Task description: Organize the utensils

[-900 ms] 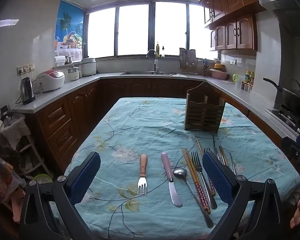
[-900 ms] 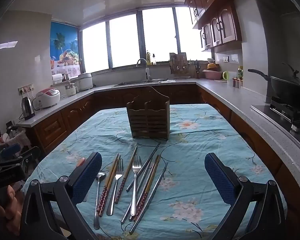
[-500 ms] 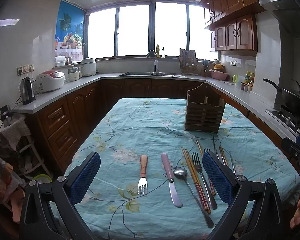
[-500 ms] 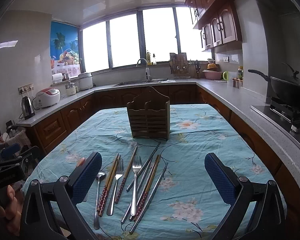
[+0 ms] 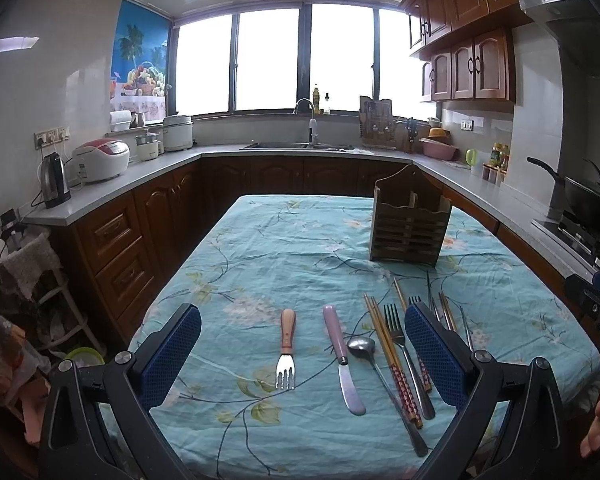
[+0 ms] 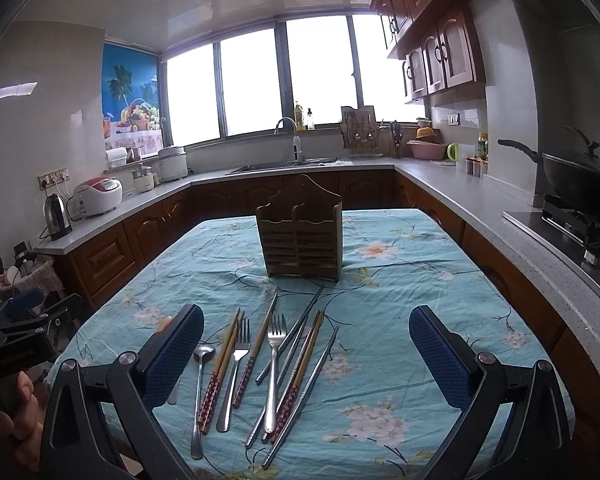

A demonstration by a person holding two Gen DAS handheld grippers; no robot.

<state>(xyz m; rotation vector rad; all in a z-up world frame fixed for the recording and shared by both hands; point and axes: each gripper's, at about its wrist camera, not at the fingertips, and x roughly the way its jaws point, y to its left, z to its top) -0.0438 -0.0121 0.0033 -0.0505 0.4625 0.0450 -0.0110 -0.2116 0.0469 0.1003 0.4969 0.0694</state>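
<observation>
A wooden utensil holder [image 5: 410,226] [image 6: 300,236] stands upright on the floral blue tablecloth [image 5: 292,252]. In the left wrist view a wood-handled fork [image 5: 287,344], a pink-handled knife [image 5: 342,356], a spoon [image 5: 376,376], chopsticks [image 5: 392,360] and a steel fork [image 5: 404,352] lie side by side near the front edge. My left gripper [image 5: 302,354] hovers open above them, holding nothing. In the right wrist view the spoon [image 6: 200,392], two forks [image 6: 274,364] and several chopsticks [image 6: 300,368] lie in a loose fan. My right gripper [image 6: 306,358] is open and holds nothing.
Counters run around the table with a kettle [image 5: 54,180], a rice cooker [image 5: 100,160], a sink [image 5: 296,145] and a wok [image 6: 580,182] on a stove. The tablecloth to the right of the utensils [image 6: 400,320] is bare. A hand [image 6: 4,420] holds the other gripper at far left.
</observation>
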